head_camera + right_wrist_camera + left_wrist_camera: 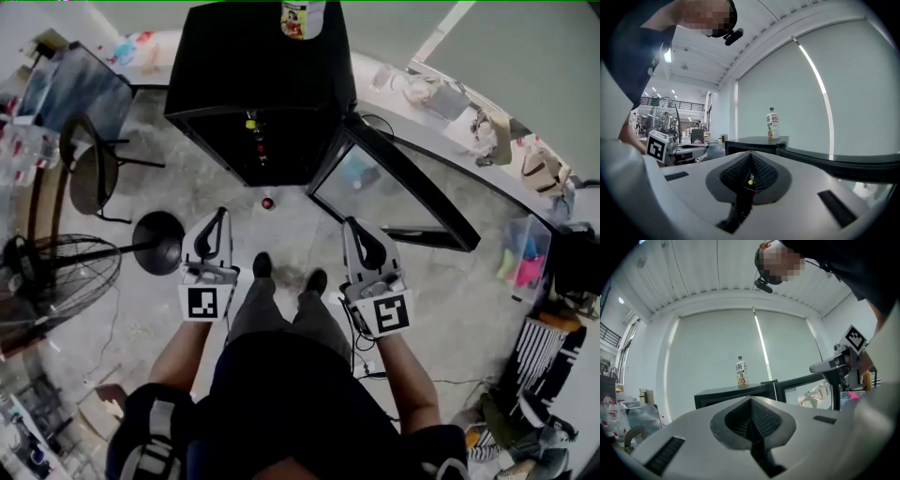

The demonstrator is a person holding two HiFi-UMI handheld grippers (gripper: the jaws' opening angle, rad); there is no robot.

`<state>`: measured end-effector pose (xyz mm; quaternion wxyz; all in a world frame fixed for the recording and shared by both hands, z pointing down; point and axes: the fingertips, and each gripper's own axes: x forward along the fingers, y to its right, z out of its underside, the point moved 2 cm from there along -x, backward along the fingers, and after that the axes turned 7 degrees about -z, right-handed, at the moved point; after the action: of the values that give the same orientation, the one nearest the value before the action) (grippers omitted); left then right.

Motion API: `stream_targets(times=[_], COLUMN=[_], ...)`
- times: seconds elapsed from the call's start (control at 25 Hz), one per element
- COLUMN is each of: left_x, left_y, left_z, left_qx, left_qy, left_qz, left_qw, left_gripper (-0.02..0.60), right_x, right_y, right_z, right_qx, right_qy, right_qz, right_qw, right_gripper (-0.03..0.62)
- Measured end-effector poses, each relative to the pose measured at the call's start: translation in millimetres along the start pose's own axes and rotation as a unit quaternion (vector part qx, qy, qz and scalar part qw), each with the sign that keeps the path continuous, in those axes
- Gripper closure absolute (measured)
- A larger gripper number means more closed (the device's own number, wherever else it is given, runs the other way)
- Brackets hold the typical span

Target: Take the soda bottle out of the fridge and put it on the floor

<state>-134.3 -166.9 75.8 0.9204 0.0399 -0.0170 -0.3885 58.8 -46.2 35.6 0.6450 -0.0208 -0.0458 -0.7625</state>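
Observation:
A black mini fridge [258, 66] stands ahead with its glass door [398, 192] swung open to the right. On the floor just before it sits a small dark bottle with a red cap [268, 202]. A few small items show inside the fridge [255, 136]. A tea bottle with a white label [302, 19] [741, 372] [772, 124] stands on the fridge top. My left gripper [217, 217] [751, 401] and right gripper [352, 228] [750, 157] are both held level at waist height, pointing at the fridge, shut and empty.
A floor fan [56, 277], a chair [94, 173] and a round black stand base [159, 242] are on the left. A cluttered counter [469, 122] runs along the right wall, with bins [525, 253] below. The person's feet [286, 274] stand behind the red-capped bottle.

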Motion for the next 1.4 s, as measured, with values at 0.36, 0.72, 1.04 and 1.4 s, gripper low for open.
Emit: stream_targets(times=[0.36, 0.72, 1.04, 1.4], left_x=[0, -8, -15, -10], left_y=[0, 4, 10, 16], left_z=[-44, -57, -62, -69], left_qx=[-0.003, -0.013, -0.013, -0.014], left_qy=[0.02, 0.019, 0.017, 0.023], left_qz=[-0.012, -0.008, -0.006, -0.011], left_qw=[0.9997, 0.9997, 0.9998, 0.9996], left_gripper=[0.558, 0.558, 0.558, 0.558], right_x=[-22, -26, -33, -34], right_y=[10, 13, 10, 18], right_z=[-29, -33, -34, -35], right_qx=[-0.008, -0.009, -0.01, -0.017], right_qy=[0.007, -0.007, -0.019, -0.019], right_qz=[0.03, 0.047, 0.049, 0.046], right_qw=[1.0, 0.999, 0.999, 0.999], right_gripper=[0.576, 0.576, 0.576, 0.577])
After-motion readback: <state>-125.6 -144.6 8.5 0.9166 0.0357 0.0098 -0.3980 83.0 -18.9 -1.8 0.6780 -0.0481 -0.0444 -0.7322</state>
